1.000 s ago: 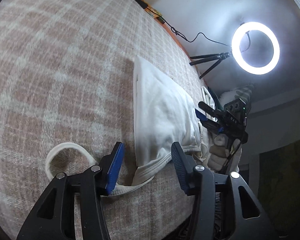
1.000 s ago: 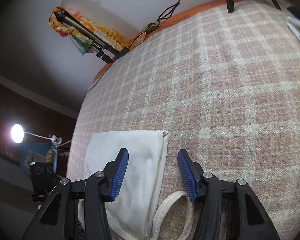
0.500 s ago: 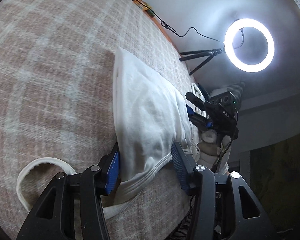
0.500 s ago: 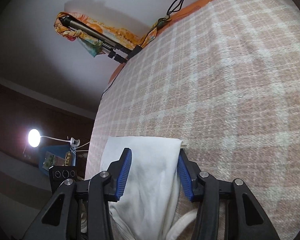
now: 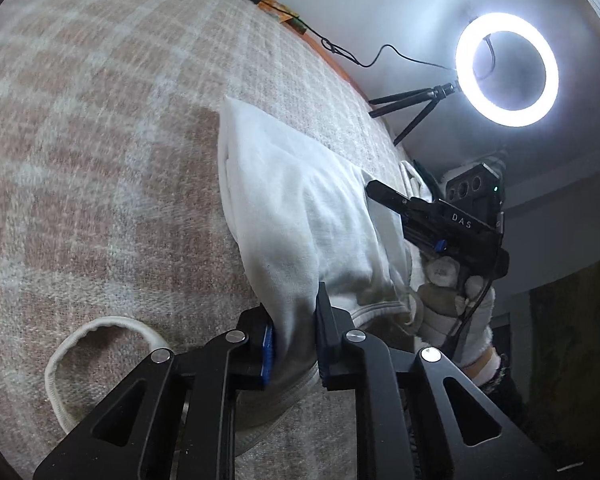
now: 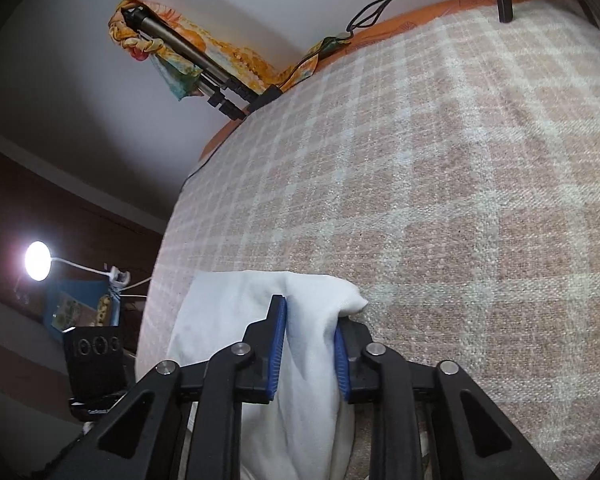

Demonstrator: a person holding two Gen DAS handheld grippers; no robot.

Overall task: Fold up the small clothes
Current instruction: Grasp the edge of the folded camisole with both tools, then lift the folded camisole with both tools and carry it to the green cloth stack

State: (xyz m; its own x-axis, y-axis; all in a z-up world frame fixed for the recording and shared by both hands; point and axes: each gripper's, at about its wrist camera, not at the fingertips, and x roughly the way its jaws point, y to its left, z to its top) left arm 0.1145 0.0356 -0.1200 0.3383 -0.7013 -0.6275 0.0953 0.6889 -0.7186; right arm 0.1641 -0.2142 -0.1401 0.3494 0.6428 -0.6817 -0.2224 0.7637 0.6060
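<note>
A small white garment (image 5: pixel 300 216) lies partly folded on a pink and cream checked blanket (image 5: pixel 100 160). My left gripper (image 5: pixel 294 334) is shut on its near edge by the ribbed hem, and the cloth bunches between the blue pads. One white strap loop (image 5: pixel 100 344) lies loose on the blanket at lower left. The right gripper (image 5: pixel 420 216) shows across the garment in the left wrist view, held by a gloved hand. In the right wrist view my right gripper (image 6: pixel 310 344) is shut on the garment's (image 6: pixel 228 320) other end, lifting a fold.
A lit ring light (image 5: pixel 507 69) on a small tripod stands at the blanket's far edge. A folded tripod with a coloured cloth (image 6: pixel 188 56) leans by the wall. A desk lamp (image 6: pixel 38 260) glows beyond the bed. The checked blanket (image 6: pixel 460 200) stretches out ahead.
Both grippers went from open beside the garment to closed on it. The cloth's ends are now pinched and raised slightly off the blanket.
</note>
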